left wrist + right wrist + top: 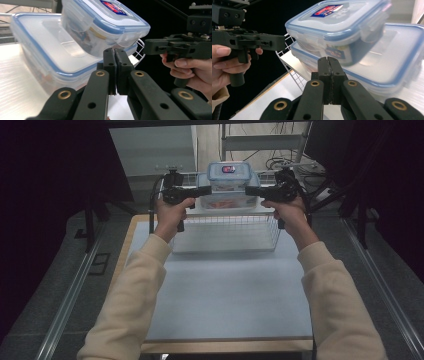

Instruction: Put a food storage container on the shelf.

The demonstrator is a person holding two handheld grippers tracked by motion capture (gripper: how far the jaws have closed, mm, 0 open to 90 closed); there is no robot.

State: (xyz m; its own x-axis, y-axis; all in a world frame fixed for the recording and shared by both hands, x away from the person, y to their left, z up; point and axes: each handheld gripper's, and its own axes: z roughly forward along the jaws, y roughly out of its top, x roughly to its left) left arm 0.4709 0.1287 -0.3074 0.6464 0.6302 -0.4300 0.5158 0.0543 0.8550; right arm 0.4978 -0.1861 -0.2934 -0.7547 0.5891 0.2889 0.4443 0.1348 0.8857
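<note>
Worktop (225, 290): a pale, matt rectangular board with a wooden edge, bare across its near half.

Basket (225, 232): white wire mesh, rectangular, standing at the 12 o'clock end of the worktop, long axis across the person's front.

Large container (227, 202): clear plastic, rectangular, blue-rimmed clip lid, held above the basket with its long axis side to side; contents reddish, not identifiable. In the left gripper view it (50, 47) appears smooth and glossy.

Small container (229, 174): clear plastic, rounded-rectangular, blue-rimmed lid bearing a red and blue label, resting on top of the large one, roughly centred.

Left hand-held gripper (202, 191): black, jaws pressed together, at 9 o'clock of the stack, pointing inward; in its own view (115, 56) the tips meet at the large lid's edge. Whether they pinch a rim or clip cannot be told.

Right hand-held gripper (253, 190): black, jaws likewise pressed together (329, 63), at 3 o'clock of the stack, mirrored; grip equally uncertain.

Judgement: both hands stand equally near, and the coming move turns on the two ends staying level
</note>
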